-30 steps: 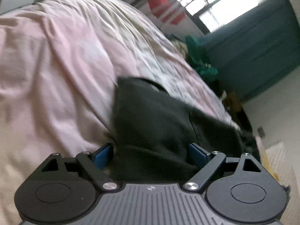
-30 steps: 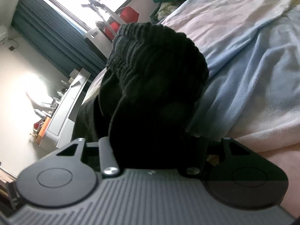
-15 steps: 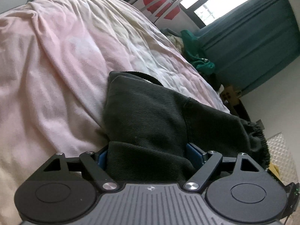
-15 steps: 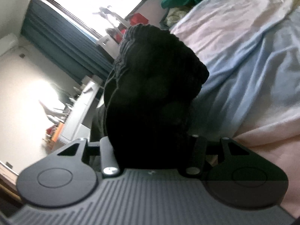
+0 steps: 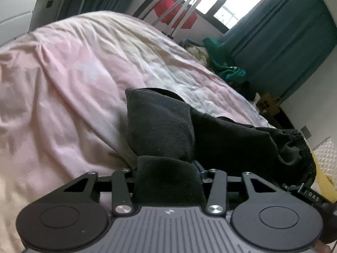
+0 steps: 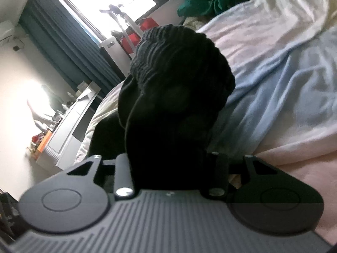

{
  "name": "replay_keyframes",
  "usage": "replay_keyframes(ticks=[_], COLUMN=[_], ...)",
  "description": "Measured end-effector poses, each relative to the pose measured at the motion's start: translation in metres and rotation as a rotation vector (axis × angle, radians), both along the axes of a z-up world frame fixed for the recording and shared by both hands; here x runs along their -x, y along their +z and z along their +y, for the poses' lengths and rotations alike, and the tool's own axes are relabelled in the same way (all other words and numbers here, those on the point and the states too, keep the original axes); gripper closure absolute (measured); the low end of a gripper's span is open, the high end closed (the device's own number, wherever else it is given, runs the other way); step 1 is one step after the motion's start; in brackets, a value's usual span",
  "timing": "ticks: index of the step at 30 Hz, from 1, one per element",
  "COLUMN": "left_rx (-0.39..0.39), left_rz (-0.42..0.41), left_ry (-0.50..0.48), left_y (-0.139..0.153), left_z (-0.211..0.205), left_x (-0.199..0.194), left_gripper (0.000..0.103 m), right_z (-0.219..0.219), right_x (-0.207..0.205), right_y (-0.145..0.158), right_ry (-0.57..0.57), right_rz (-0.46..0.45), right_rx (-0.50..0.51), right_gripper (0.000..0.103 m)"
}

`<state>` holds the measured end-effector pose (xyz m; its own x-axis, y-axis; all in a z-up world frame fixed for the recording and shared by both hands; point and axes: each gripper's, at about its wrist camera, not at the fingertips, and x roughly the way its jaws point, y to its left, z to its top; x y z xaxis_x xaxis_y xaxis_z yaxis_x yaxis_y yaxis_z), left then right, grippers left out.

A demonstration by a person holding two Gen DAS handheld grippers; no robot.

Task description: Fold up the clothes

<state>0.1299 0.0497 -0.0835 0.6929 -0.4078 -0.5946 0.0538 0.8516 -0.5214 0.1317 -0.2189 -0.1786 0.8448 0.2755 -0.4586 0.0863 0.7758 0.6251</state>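
Garment: dark ribbed garment (image 5: 168,126) lying bunched on the pink bedsheet (image 5: 63,84).
Left gripper (image 5: 168,168): jaws closing, a fold of the cloth bunched between them, pads pressing it.
Right gripper (image 6: 170,160): jaws closing on the gathered ribbed end (image 6: 179,67), which rises above the fingers.

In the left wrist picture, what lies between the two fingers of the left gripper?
A bunched fold of the dark corduroy garment fills the left gripper, whose jaws are closing on it. The left wrist view shows this.
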Motion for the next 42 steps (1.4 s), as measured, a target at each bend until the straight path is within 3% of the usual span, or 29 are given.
replay_keyframes(ticks=[5,11,15,20,28,34,39,42], left_rx=[-0.080,-0.066,-0.099,-0.080,-0.079,-0.037,-0.042,-0.076], left_rz=[-0.065,-0.101,-0.169,-0.226,-0.255,-0.242,-0.159,-0.076], left_ry=[-0.053,-0.119,-0.177,-0.252,-0.461,-0.566,-0.640,-0.636], left_y=[0.019,0.038,0.068,0.106,0.132,0.106,0.035,-0.020], left_z=[-0.016,-0.049,-0.092,-0.174,-0.362,-0.477,-0.528,-0.532], left_x=[0.010,0.023,0.036,0.027,-0.036,-0.086,-0.121,-0.136], left_gripper=[0.065,0.065,0.065,0.065,0.065,0.065,0.065,0.065], right_z=[0.002,-0.026,-0.060,-0.128,-0.268,-0.348,-0.380,-0.383], right_x=[0.012,0.034,0.059,0.089,0.113,0.119,0.118,0.115], right_y=[0.033,0.058,0.074,0.098,0.116,0.078,0.017,-0.032], right_ry=[-0.012,-0.067,-0.116,-0.227,-0.446,-0.603,-0.692,-0.717], right_rz=[-0.029,-0.039,-0.070,-0.112,-0.161,-0.187,-0.147,-0.051], right_rx=[0.035,0.008,-0.024,-0.076,-0.114,-0.170,-0.211,-0.266], right_gripper=[0.062,0.062,0.062,0.062,0.062,0.062,0.062,0.061])
